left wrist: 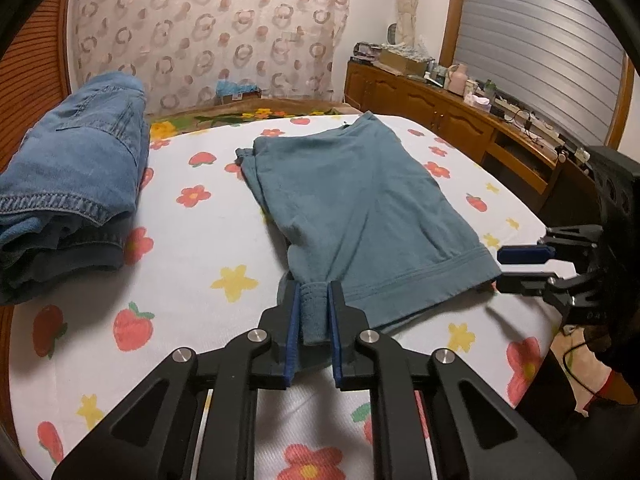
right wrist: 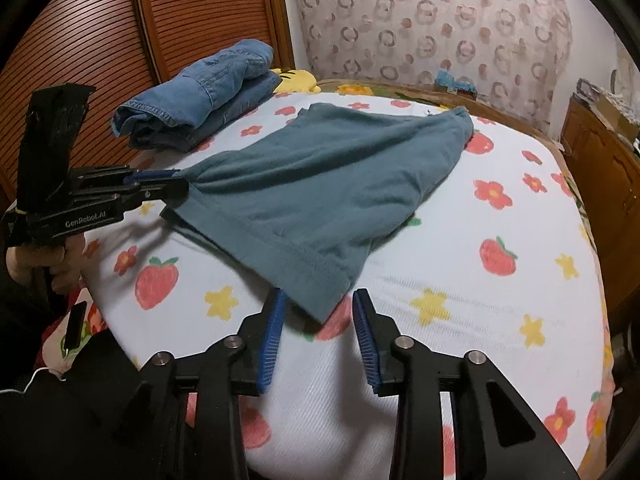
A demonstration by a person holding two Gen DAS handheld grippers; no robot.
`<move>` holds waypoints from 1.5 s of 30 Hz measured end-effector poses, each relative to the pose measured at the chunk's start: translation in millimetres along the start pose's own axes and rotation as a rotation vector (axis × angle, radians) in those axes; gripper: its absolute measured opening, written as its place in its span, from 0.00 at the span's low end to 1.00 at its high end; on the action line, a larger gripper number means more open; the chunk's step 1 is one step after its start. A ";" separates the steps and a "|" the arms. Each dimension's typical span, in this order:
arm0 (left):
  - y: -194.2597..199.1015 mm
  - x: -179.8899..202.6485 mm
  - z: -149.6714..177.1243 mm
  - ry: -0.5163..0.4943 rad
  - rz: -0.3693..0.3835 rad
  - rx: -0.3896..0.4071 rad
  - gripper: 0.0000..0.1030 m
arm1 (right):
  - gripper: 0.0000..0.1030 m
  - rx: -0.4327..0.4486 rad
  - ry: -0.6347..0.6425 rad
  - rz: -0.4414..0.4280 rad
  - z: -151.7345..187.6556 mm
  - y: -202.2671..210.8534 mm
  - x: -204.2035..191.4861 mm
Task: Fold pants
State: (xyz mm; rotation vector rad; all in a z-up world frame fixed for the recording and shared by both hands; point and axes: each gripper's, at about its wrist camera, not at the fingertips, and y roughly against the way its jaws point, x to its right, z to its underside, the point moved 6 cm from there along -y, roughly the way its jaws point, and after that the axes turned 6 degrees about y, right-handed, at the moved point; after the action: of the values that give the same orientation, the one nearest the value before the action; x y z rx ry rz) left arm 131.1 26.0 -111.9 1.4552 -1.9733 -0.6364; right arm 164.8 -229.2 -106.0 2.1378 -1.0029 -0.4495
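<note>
Two grippers are working at the near edge of the bed. The left gripper [left wrist: 313,292] is pinching a bunched corner of the teal pants [left wrist: 360,200] between its blue pads [left wrist: 293,320], so its jaws are standing narrow, closed on the cloth; in the right wrist view the same gripper [right wrist: 176,184] is showing from the side, with a hand [right wrist: 60,260] gripping its handle below. The right gripper [right wrist: 320,300] is standing with its jaws wide apart, and the other hem corner of the pants [right wrist: 312,200] is lying between its fingertips without touching either pad. In the left wrist view the right gripper [left wrist: 504,268] is sitting just beside that hem corner, its two fingers one above the other with a gap between them. The pants are lying spread in the middle of the bed, with the hem band toward the grippers and the rest stretching away toward the far side. Under them, a white bedsheet [left wrist: 192,240] with red flowers, yellow stars and strawberries is covering the mattress. On the left side of the bed, well apart from the pants, folded denim clothes [left wrist: 68,184] are lying in a stack. Behind the bed, a patterned curtain [left wrist: 208,32] is hanging, and a wooden cabinet [left wrist: 440,116] with many small things on top is standing along the right wall.
</note>
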 end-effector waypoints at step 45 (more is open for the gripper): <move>8.4 -3.5 18.1 0.077 0.014 -0.048 0.40 | 0.16 0.045 -0.064 -0.018 14.7 14.4 0.7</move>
State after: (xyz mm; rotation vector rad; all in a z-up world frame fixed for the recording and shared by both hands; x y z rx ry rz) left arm 113.4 32.3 -119.6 1.4144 -1.8952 -0.6090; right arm 149.4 -242.8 -105.4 2.1865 -1.0392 -0.5118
